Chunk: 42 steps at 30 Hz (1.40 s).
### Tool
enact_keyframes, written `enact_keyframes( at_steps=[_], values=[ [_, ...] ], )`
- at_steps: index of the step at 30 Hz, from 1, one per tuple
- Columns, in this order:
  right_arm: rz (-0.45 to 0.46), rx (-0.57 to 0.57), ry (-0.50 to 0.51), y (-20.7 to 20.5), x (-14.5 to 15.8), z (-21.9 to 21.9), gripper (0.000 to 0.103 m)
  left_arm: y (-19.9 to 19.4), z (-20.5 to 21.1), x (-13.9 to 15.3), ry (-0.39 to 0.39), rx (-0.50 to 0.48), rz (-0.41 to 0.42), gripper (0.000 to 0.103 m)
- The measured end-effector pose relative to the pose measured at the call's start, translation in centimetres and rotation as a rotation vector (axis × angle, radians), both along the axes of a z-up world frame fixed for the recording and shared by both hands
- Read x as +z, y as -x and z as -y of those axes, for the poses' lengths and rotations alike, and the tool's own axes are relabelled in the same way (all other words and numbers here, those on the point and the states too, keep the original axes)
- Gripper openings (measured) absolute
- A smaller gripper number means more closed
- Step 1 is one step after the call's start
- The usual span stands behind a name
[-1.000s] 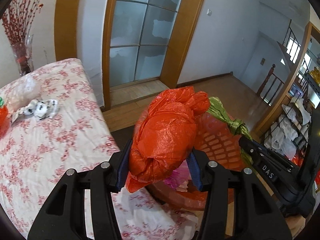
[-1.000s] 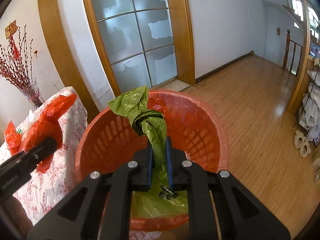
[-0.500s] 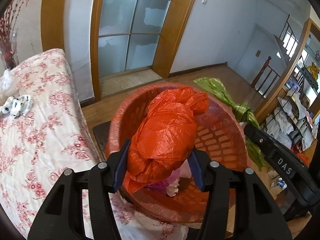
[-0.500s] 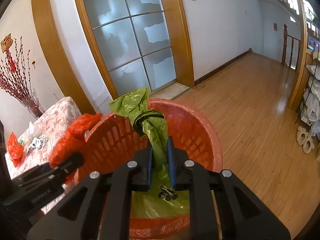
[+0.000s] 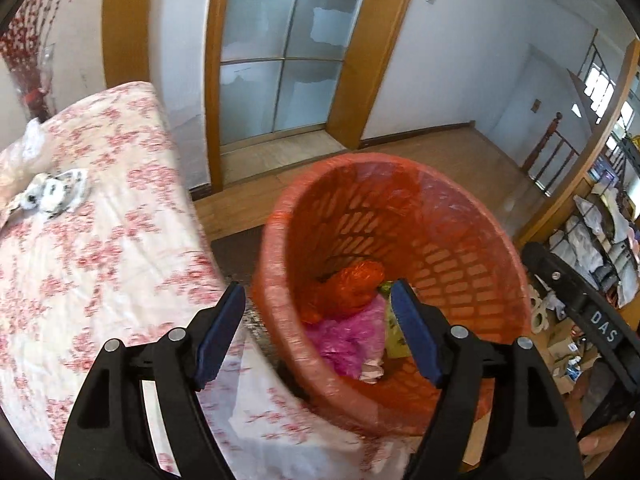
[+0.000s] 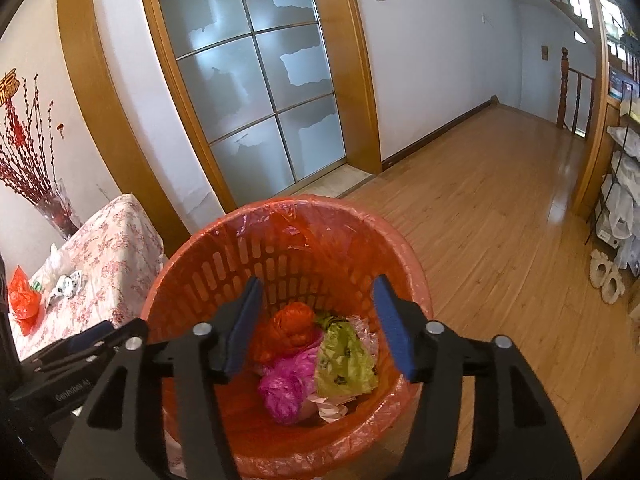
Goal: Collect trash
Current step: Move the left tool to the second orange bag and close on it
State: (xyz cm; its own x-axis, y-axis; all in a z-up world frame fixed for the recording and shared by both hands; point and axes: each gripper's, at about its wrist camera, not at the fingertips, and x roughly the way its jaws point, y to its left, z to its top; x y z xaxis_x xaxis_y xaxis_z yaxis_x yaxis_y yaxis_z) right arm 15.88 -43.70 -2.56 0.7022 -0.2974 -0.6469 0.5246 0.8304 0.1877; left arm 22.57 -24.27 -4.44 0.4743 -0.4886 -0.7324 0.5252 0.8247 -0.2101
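We see the orange bag [image 6: 291, 325] lying at the bottom of the red basket [image 6: 224, 256], touching a pink bag [image 6: 286, 384] and the green bag [image 6: 344, 360] beside it, 3 crumpled bags together with some pale scraps. Our left gripper [image 5: 318, 332] hangs over the basket's near rim with its jaws spread wide and nothing between them; our right gripper [image 6: 318, 320] does the same above the basket's middle. Left of the basket stands a table [image 5: 100, 240] under a floral cloth, with a black-and-white wad [image 5: 52, 192] and another orange bag [image 6: 24, 300] on it.
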Motion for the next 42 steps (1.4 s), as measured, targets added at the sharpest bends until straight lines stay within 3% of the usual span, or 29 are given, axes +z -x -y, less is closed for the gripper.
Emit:
enact_keyframes(
  at_steps=[6,19,25,33,38,42],
  values=[
    [-0.005,0.013,0.009,-0.2,0.0,-0.7,0.065,-0.9,-2.6,0.0,-0.015,0.054,0.005,0.075],
    [-0.014,0.068,0.026,-1.2,0.4,-3.1,0.066,-2.2,-9.0,1.3,-0.042,0.174,0.043,0.075],
    [-0.004,0.11,0.036,-1.9,0.9,-4.8,0.068,-3.6,-15.7,2.9,-0.083,0.327,0.118,0.075],
    [-0.014,0.192,0.053,-3.6,1.0,-8.0,0.069,-8.5,-28.0,4.6,-0.086,0.674,0.168,0.075],
    [-0.03,0.232,0.069,-4.8,0.9,-9.9,0.069,-12.0,-31.5,3.9,-0.066,0.76,0.107,0.075],
    [-0.044,0.257,0.077,-5.8,0.6,-11.1,0.069,-14.0,-32.1,2.8,-0.066,0.758,0.059,0.075]
  ],
)
